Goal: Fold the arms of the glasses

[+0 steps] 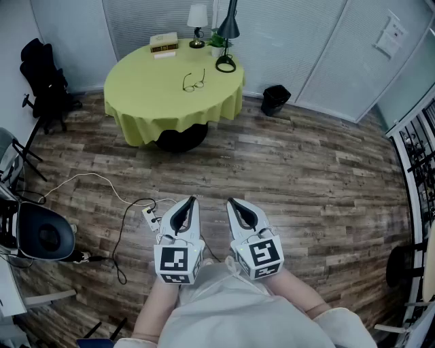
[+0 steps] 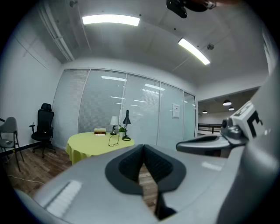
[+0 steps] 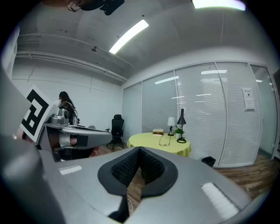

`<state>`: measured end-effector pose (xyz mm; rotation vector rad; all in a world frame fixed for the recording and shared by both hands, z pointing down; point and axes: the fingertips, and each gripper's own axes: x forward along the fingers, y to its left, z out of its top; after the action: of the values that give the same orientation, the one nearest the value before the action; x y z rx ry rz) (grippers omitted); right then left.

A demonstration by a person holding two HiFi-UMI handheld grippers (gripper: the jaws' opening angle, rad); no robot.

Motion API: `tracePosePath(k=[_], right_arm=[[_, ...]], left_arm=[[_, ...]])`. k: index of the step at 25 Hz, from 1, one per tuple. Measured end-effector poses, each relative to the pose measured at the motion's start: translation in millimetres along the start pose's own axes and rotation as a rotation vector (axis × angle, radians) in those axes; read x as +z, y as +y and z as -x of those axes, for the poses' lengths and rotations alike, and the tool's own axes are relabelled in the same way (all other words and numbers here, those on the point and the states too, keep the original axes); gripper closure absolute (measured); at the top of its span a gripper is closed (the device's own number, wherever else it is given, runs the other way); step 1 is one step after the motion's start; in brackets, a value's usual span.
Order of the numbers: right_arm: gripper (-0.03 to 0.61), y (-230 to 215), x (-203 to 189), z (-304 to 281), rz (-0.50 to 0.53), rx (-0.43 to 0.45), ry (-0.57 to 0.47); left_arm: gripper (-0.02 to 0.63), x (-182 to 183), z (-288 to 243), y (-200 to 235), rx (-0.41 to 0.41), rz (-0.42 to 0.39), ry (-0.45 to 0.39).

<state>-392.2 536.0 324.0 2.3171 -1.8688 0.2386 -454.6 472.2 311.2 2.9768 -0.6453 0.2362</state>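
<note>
Room fittings
Yellow table [image 1: 149,95] bears book [image 1: 164,43], white lamp [image 1: 197,20], black lamp [image 1: 225,64], plant [image 1: 217,42]; bin [image 1: 275,99] to right, chair [image 1: 42,81] to left.

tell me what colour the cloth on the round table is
Yellow-green: the tablecloth is plain, with no pattern. It shows best in the head view.

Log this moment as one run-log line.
stage: folding not started | left gripper: shut, empty | right gripper: shut, empty | glasses: on round table, far from both grippers
</note>
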Motion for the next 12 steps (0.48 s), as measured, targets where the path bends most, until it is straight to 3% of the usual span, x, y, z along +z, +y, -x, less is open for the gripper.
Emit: tracePosePath(k=[12], right_arm=[[0.580,12.8,-10.2,-10.9,-0.014,0.012,0.027]], left_arm=[[0.607,-11.2,3.0,14.1,-0.012,0.047,0.013]])
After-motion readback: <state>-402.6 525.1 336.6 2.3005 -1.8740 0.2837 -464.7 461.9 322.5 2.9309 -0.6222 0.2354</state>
